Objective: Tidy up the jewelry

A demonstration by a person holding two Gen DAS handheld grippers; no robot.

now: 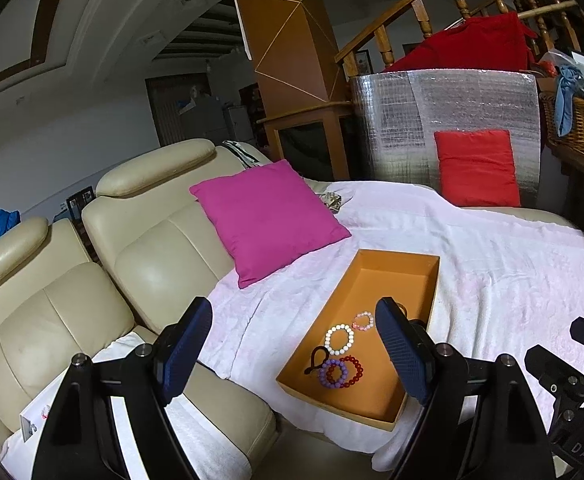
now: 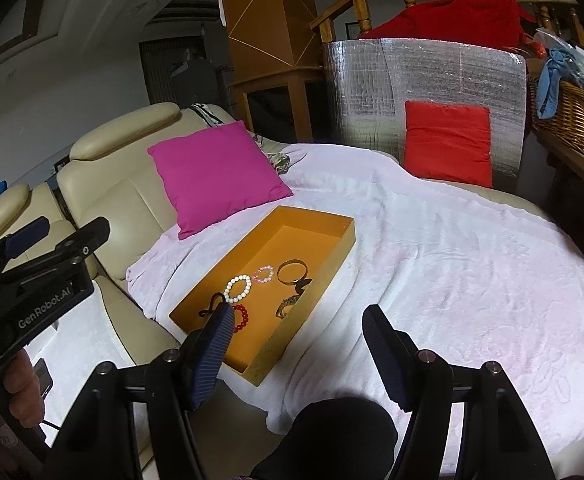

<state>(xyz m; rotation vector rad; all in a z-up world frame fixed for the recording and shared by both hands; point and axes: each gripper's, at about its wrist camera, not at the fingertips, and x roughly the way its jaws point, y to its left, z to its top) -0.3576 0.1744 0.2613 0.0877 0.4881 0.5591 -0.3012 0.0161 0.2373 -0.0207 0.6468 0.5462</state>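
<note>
1. Judging from the orange box (image 2: 334,222) just ahead of both tools on the white blanket (image 2: 472,264): task looks near its end, with all visible jewelry already inside.
2. Lying on the box floor, ahead of and between the two tools: white bead bracelet (image 2: 238,289), pink bead bracelet (image 2: 263,274), red bead bracelet (image 2: 241,317), purple bead bracelet (image 1: 331,373) overlapping the red one, dark metal bangle (image 2: 292,272), a black cord piece (image 1: 317,358), and a link bracelet (image 2: 288,305) by the near wall.
3. Left tool (image 1: 292,356): fingers wide apart, nothing between them, held above the sofa edge, box just ahead to its right.
4. Right tool (image 2: 292,354): fingers likewise spread, empty, box corner just ahead.
5. Nothing loose seen on the blanket around either tool, though a small card (image 1: 32,420) with something red sits well left of the left tool; too small to identify.
6. Left to do, as a guess: separating the overlapped bracelets, or simply finishing.
</note>
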